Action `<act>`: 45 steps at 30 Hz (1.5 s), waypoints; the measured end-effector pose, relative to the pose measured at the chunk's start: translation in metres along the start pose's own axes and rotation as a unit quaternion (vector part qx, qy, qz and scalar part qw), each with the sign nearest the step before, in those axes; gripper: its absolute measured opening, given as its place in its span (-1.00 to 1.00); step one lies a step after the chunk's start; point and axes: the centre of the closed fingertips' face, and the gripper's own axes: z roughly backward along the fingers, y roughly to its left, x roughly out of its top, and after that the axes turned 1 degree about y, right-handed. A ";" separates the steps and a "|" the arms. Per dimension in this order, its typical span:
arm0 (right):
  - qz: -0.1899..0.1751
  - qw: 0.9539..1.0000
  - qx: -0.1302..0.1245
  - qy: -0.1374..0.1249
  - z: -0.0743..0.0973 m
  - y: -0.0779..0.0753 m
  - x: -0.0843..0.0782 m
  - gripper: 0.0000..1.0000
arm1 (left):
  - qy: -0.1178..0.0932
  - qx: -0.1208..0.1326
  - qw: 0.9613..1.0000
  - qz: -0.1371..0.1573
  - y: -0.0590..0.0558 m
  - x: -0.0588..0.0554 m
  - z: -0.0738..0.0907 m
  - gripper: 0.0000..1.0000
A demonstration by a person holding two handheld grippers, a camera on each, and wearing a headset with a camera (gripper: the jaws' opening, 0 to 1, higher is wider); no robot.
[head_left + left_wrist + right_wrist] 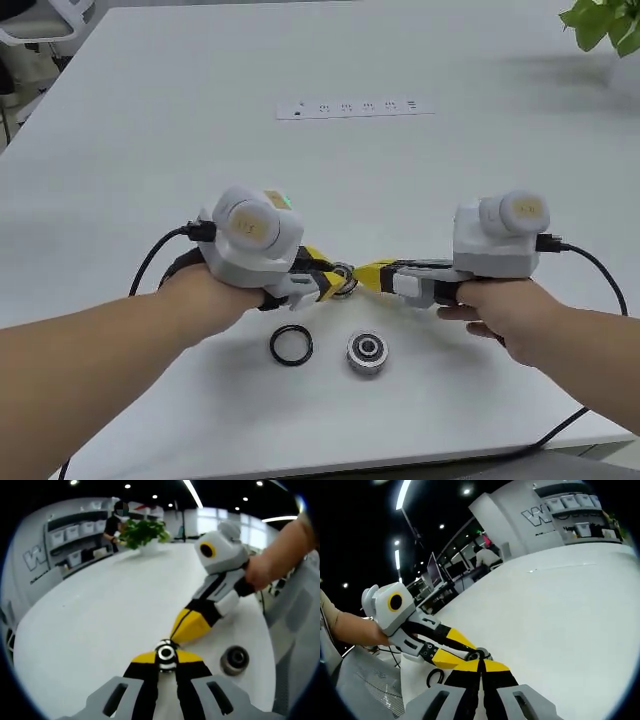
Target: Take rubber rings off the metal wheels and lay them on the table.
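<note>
Centrally, the left gripper is clamped on a wheel, steadying it while the right gripper, jaws closed together, meets its rim, presumably to peel off the rubber; whether it has hold cannot be told. At lower centre of the head view a ring and a bare wheel lie apart on the white table. Power strip above; plant upper right; office shelves behind.

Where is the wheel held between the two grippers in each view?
Head view: wheel at centre, where the yellow jaws meet.
Left gripper view: wheel low centre, between its own jaws.
Right gripper view: wheel low centre, just past its own jaws.
Shared landmark: the white table.
</note>
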 end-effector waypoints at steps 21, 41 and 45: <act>0.004 1.000 0.016 -0.001 -0.006 0.000 0.001 -1.00 | 0.000 -0.003 1.000 -0.003 -0.002 0.001 0.000 -0.76; 0.023 1.000 0.012 -0.003 -0.004 -0.001 0.004 -1.00 | -0.001 -0.002 1.000 -0.001 -0.002 0.002 -0.001 -0.72; 0.026 1.000 0.010 -0.004 -0.004 -0.002 0.005 -1.00 | -0.002 -0.015 1.000 0.000 -0.007 0.002 0.001 -0.62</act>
